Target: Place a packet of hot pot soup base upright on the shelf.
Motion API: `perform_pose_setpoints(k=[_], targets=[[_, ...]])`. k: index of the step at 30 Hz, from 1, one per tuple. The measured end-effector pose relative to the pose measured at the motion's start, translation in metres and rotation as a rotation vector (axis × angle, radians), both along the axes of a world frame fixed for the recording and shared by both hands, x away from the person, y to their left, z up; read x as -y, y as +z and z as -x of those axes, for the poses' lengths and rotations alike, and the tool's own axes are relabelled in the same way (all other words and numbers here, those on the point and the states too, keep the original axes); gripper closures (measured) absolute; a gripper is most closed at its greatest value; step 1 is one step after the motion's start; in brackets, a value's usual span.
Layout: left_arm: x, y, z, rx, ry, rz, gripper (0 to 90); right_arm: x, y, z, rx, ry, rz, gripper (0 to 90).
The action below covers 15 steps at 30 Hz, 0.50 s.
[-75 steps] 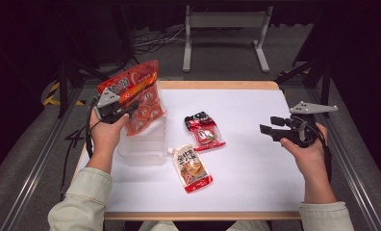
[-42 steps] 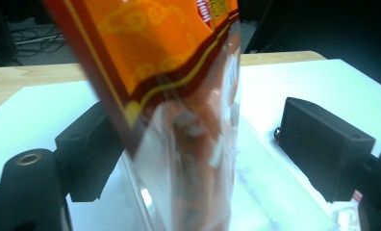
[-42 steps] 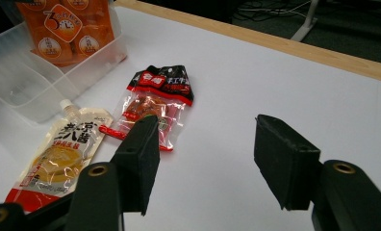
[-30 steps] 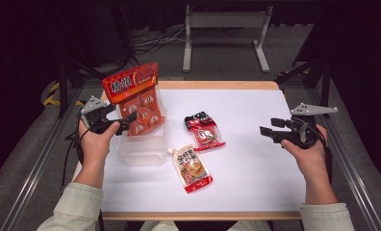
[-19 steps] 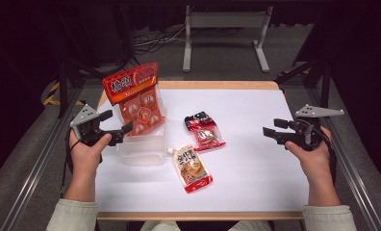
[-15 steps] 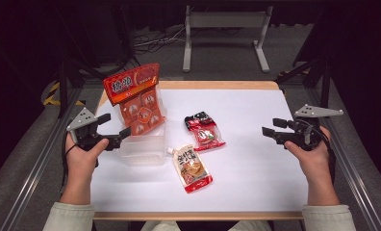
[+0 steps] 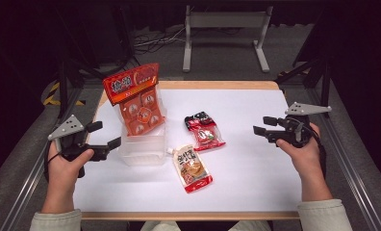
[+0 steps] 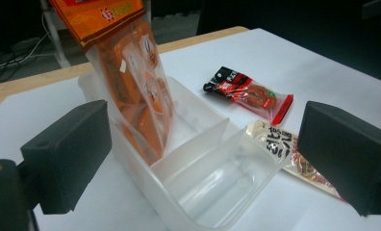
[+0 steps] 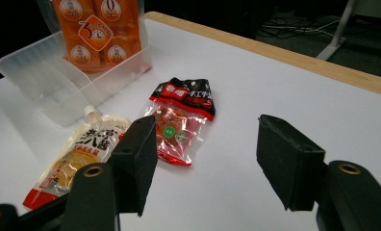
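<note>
clear plastic bin sits at the left of the white bench, split by a divider into two compartments. the orange snack bag stands nearly upright in the far compartment, leaning on the bin's wall, which is likely what keeps it from flopping over; the near compartment is bare, so there is room for more. the left claw hangs just left of the bin with its jaws spread wide and nothing between them, apart from the bag. the red-and-black packet and the spouted pouch lie flat on the bench just right of the bin, close together, within easy reach of either hand. the right claw hovers at the right side, well apart from them, jaws wide and empty, aimed toward the packet, probably to pick it next.
</note>
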<state>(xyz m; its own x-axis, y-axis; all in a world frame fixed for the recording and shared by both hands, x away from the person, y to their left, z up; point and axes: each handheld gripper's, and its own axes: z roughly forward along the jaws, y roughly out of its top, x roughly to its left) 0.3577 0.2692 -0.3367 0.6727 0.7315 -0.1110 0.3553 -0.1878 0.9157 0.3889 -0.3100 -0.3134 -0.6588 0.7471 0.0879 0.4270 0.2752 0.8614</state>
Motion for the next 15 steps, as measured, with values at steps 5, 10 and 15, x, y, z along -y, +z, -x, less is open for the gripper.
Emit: perform_pose_setpoints(k=[5,10,15], targets=[[-0.005,0.001,0.004,-0.002,0.009,0.001,5.8,-0.011,0.0,-0.009,0.006,0.026,0.012,39.9],[-0.006,-0.001,0.008,-0.002,0.016,-0.009,6.0,-0.029,-0.005,-0.032,-0.015,0.056,0.025,39.5],[-0.005,-0.001,0.009,-0.001,0.009,0.002,6.4,-0.037,-0.009,-0.046,-0.026,0.064,0.029,39.5]])
